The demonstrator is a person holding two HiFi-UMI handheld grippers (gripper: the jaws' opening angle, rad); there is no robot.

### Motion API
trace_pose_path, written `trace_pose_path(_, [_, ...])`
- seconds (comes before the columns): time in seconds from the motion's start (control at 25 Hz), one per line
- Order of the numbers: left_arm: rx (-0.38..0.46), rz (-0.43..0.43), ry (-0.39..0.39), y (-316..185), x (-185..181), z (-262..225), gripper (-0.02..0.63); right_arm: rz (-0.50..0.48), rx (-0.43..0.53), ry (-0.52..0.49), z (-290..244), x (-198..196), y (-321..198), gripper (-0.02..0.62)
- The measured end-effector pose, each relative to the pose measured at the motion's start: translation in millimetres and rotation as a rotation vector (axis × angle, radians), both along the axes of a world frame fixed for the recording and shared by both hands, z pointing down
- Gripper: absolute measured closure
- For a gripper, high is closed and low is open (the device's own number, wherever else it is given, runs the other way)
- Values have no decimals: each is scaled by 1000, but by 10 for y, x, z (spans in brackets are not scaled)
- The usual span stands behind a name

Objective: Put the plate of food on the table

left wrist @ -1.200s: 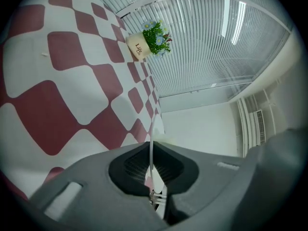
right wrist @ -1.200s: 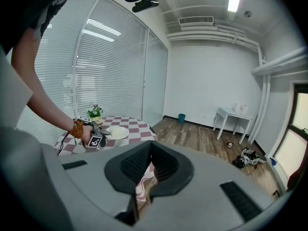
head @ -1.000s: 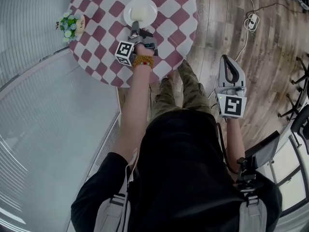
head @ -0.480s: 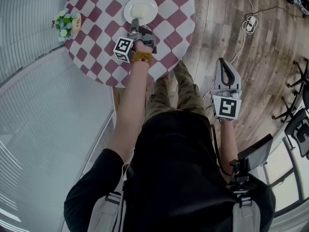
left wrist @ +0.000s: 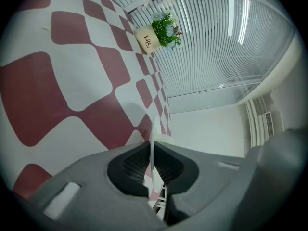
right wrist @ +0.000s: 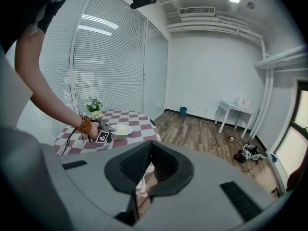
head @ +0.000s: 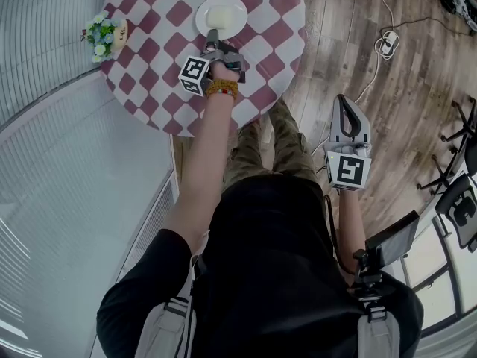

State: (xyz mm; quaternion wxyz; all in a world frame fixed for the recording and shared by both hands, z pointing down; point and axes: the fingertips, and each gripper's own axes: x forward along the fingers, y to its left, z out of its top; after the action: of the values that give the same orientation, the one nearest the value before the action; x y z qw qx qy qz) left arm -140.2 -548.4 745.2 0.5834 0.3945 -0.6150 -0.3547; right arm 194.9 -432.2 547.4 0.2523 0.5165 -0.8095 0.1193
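Observation:
A white plate [head: 220,16] with pale food on it lies on or just above the round table [head: 149,58], which wears a red and white checked cloth. My left gripper [head: 212,37] is shut on the plate's near rim. In the left gripper view the rim [left wrist: 151,148] runs edge-on between the two pads, with the cloth [left wrist: 57,81] behind it. My right gripper [head: 347,107] hangs over the wooden floor at the person's right side, shut and holding nothing. The right gripper view shows the plate [right wrist: 122,130] and the left gripper [right wrist: 101,129] from afar.
A small flower pot [head: 104,36] stands at the table's left edge. Slatted blinds and a glass wall run along the left. A power strip with its cable [head: 387,34] lies on the floor, chair legs [head: 458,125] at the right, a white side table [right wrist: 236,109] further off.
Hardly anything: the left gripper keeps its hold on the plate's rim in the same spot on the table. The right gripper has drifted slightly left in the view.

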Motion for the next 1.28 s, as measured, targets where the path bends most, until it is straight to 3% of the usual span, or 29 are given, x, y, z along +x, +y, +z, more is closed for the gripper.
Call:
trace_pose_path(0.56, [-116,4,37,46,-8,212,592,-17,-4,3,19,-78,-20,586])
trace_pose_path(0.8, [-186,61,66,35,82,238,592,-23,-2,-4,0,-126,-33,586])
trace_pose_path(1.0, [-195,77,73,30,103,217,588,-35,-1,-7,-9,-186,-1,586])
trace_pose_path(1.28, [-217,100,87,59,140,154,513,-39,17,-14,-76,-178,-8,586])
